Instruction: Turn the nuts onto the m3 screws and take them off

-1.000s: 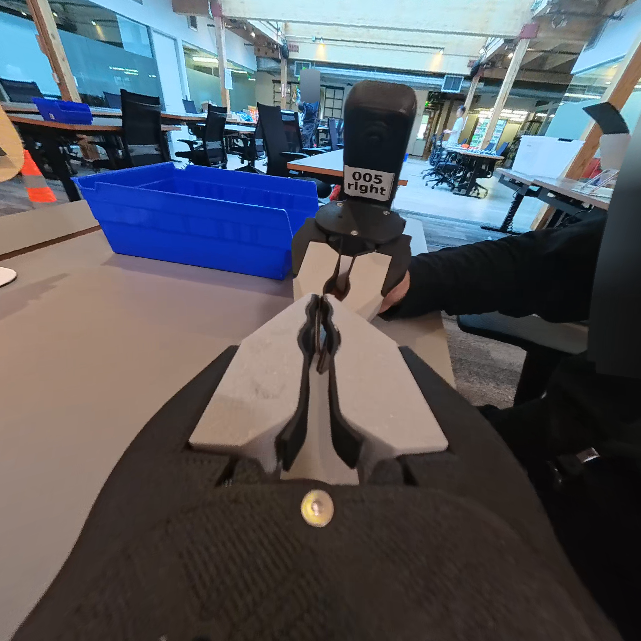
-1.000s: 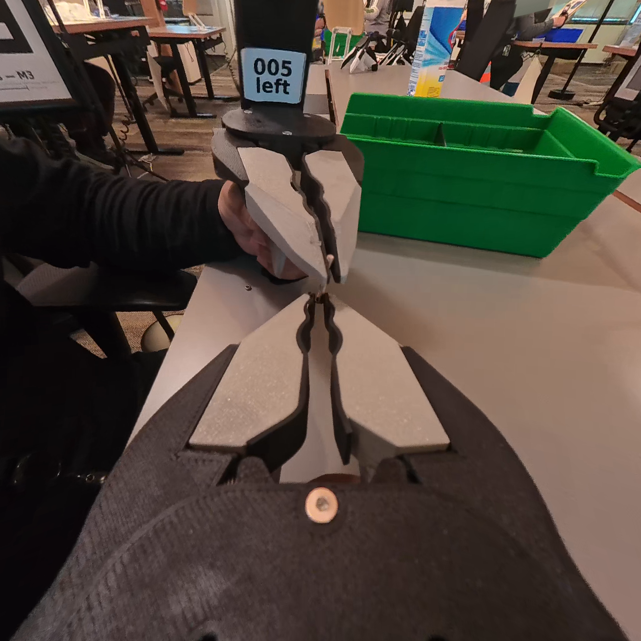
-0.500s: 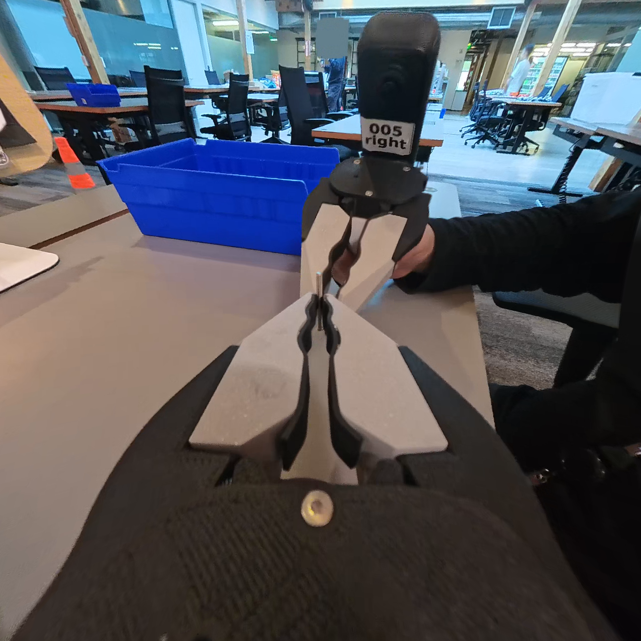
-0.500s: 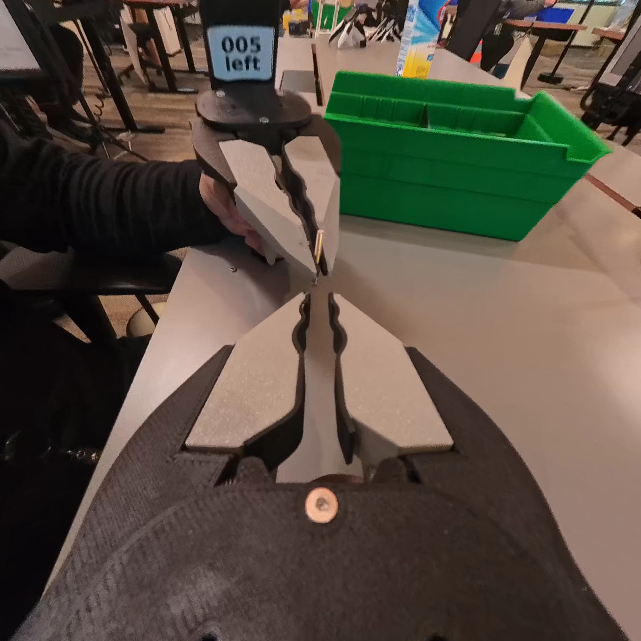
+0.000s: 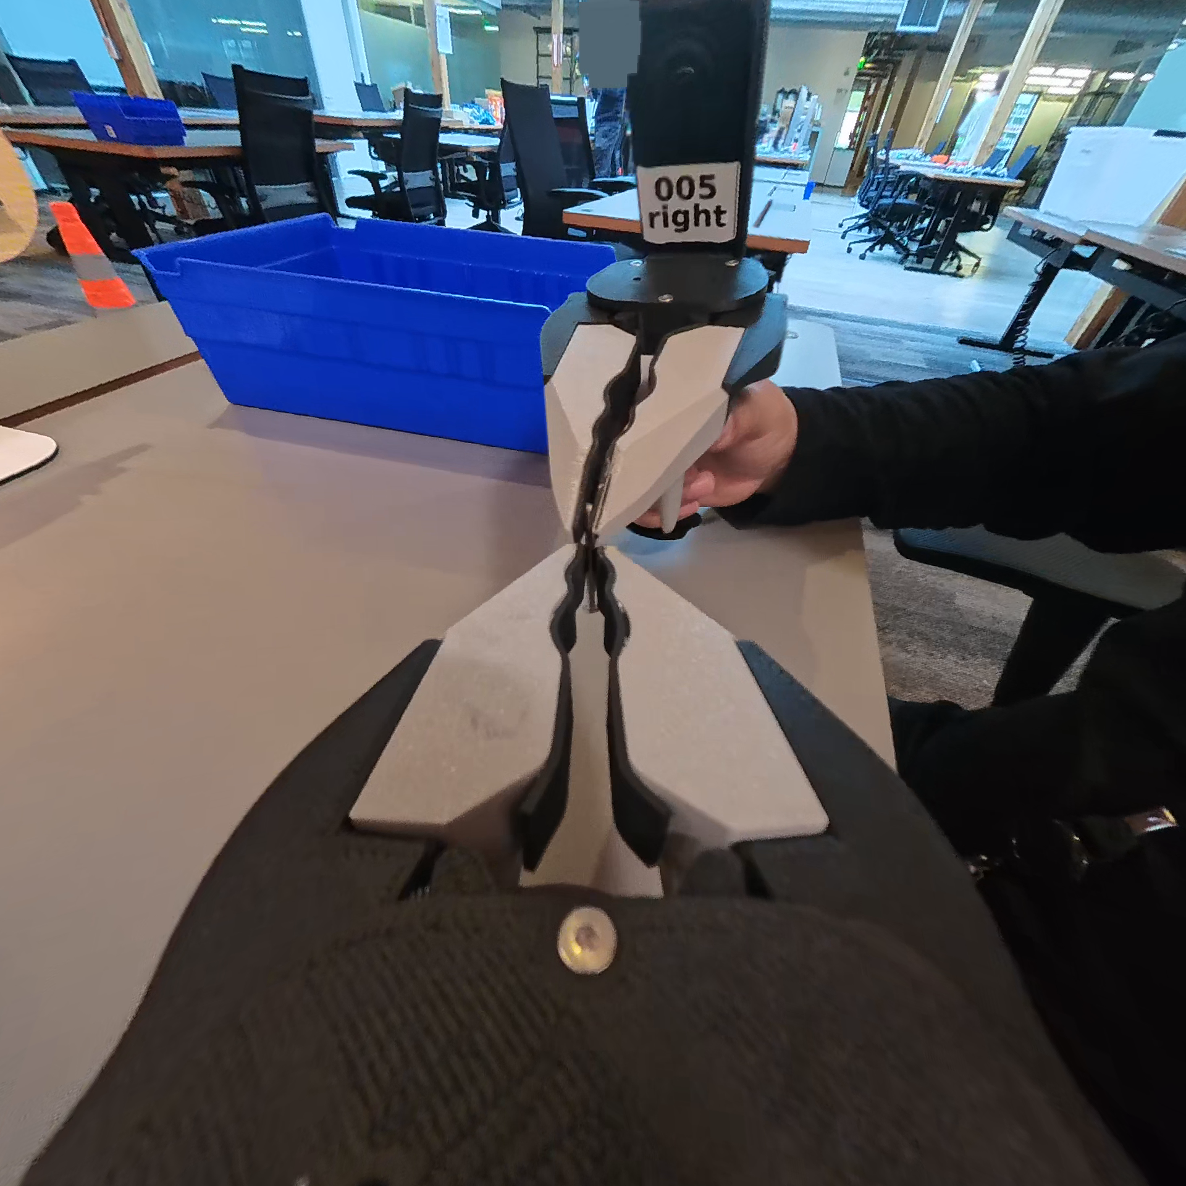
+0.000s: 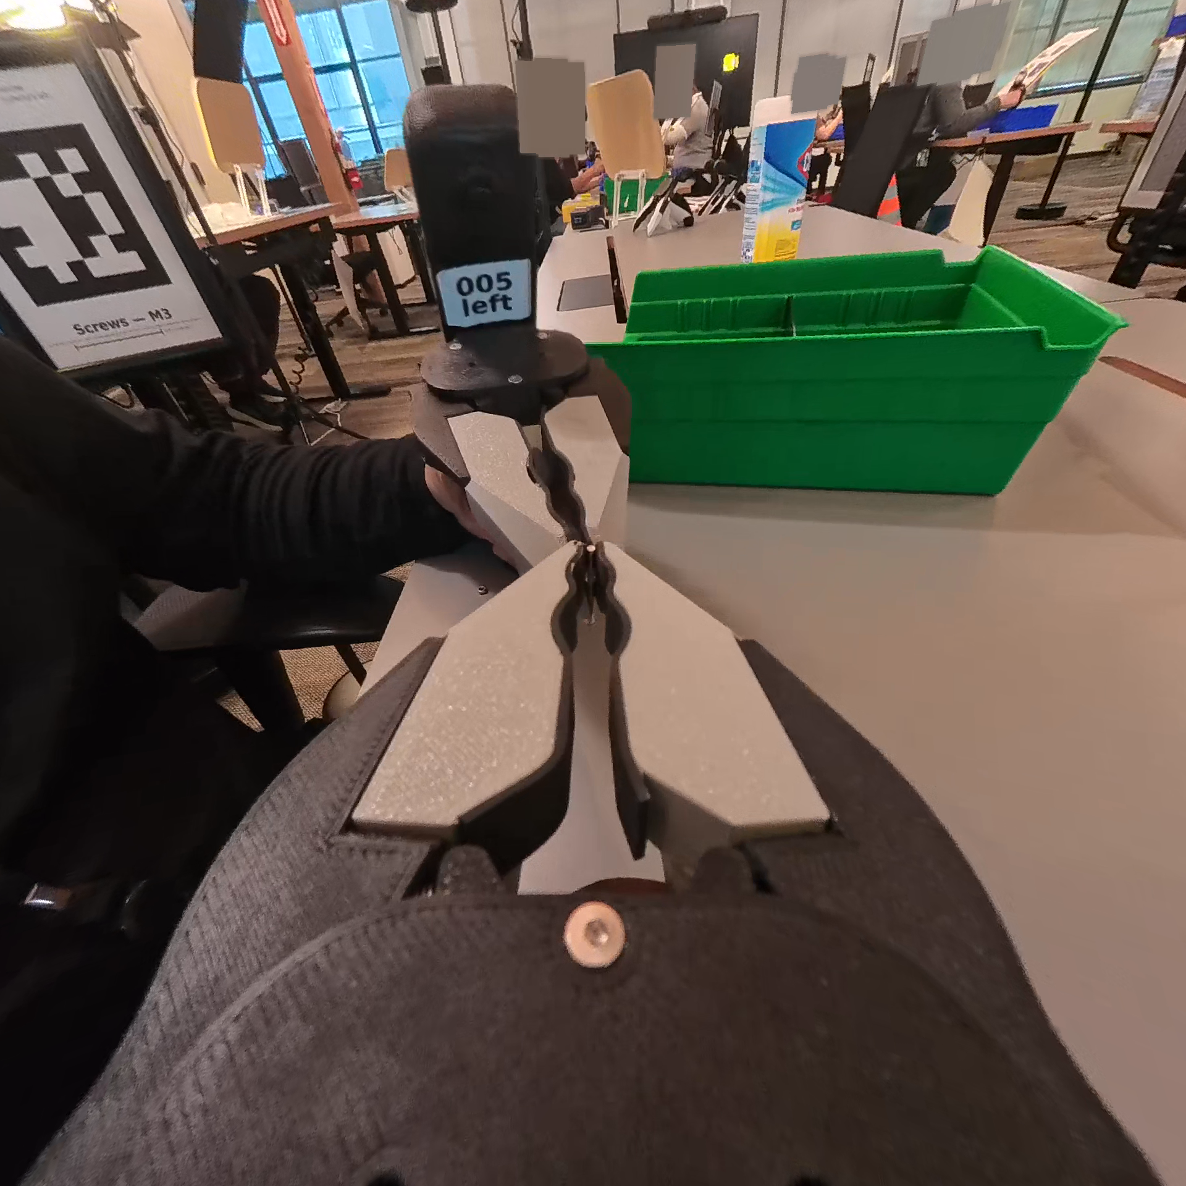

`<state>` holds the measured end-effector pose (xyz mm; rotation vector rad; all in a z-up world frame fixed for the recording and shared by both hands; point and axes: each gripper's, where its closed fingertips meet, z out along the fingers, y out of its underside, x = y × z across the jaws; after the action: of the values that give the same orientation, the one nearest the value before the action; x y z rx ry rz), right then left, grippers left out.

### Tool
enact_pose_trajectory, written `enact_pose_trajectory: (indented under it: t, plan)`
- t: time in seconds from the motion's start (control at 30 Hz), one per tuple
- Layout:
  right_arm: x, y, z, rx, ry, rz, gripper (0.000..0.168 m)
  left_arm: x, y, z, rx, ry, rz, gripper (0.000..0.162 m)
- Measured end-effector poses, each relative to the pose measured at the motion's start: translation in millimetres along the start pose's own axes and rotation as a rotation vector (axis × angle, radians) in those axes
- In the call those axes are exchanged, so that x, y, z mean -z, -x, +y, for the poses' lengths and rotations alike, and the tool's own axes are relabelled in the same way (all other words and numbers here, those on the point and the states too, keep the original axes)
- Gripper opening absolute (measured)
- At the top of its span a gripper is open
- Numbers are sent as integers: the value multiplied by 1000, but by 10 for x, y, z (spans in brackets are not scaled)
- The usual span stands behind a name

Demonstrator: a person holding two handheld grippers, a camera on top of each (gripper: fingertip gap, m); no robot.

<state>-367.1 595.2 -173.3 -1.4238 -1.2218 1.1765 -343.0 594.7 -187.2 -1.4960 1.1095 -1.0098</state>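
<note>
Screw and nut work takes place above a grey table, at its near edge, with both grippers raised tip to tip.

A blue bin stands on the table behind the right gripper in the left wrist view; a green bin with inner dividers stands behind the left gripper in the right wrist view. A framed sign with a black-and-white marker stands to the side.

Left gripper: jaws narrow, closed on a thin metal screw that lies along the slot between the pads.

Right gripper: jaws narrow, closed on a small metal part; whether it is a nut or a screw end cannot be told.

Each gripper is held by a hand in a black sleeve. The two tips touch or nearly touch.
</note>
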Motion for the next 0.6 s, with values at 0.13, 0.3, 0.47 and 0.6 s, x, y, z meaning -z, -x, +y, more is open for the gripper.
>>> enact_pose_trajectory:
  t: [0.13, 0.3, 0.47, 0.6]
  plan:
    - [19, -1, -48, -4, -26, 8, 0, 11, 10, -20, 16, -21, 1, 2]
    - [49, 1, -81, -35, -47, -11, 0, -17, -6, 17, -11, 1, -5, 1]
    - [19, 26, -49, -11, -25, -8, 0, -26, -24, 56, -8, 24, 8, 1]
    - [-11, 36, -25, 2, -9, -3, 0, -38, -33, 87, -9, 44, 13, 1]
